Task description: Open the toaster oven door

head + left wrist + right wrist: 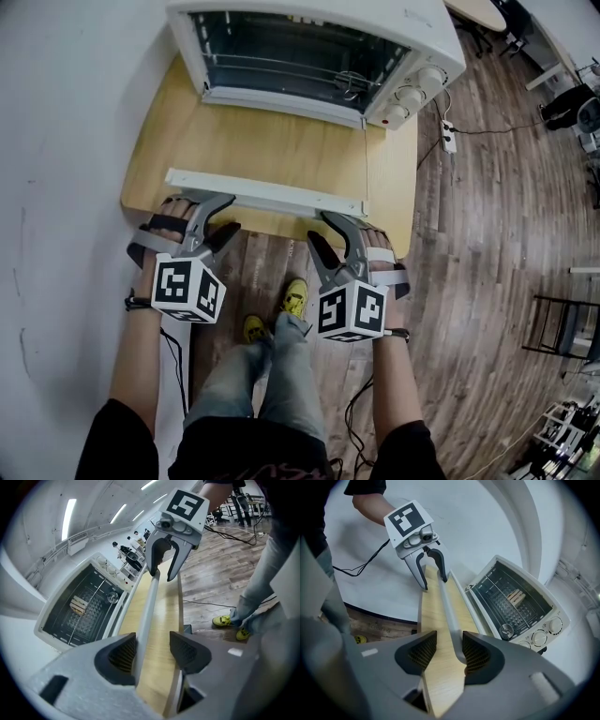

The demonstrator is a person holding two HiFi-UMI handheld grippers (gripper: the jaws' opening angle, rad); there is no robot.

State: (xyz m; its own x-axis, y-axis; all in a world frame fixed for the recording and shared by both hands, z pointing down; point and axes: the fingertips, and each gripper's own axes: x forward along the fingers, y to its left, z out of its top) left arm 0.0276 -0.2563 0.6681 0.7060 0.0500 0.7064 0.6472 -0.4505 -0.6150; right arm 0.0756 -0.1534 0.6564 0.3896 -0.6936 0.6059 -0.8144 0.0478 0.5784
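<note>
The white toaster oven (412, 37) stands on a wooden table (159, 141) with its glass door (281, 141) folded down flat toward me. The door's long white handle bar (267, 192) runs along its near edge. My left gripper (223, 214) straddles the bar's left end, and in the left gripper view (152, 651) the handle (147, 606) rests against one pad with a gap at the other. My right gripper (323, 230) straddles the right end; there (449, 651) the bar (446, 606) lies near one pad, clear of the other. Neither clamps it.
A small wooden piece (515, 595) lies on the rack inside the oven. A power strip (448, 136) and cable lie on the wood floor at the right, with a chair (562, 323) farther right. The person's yellow shoes (295, 298) stand just below the table edge.
</note>
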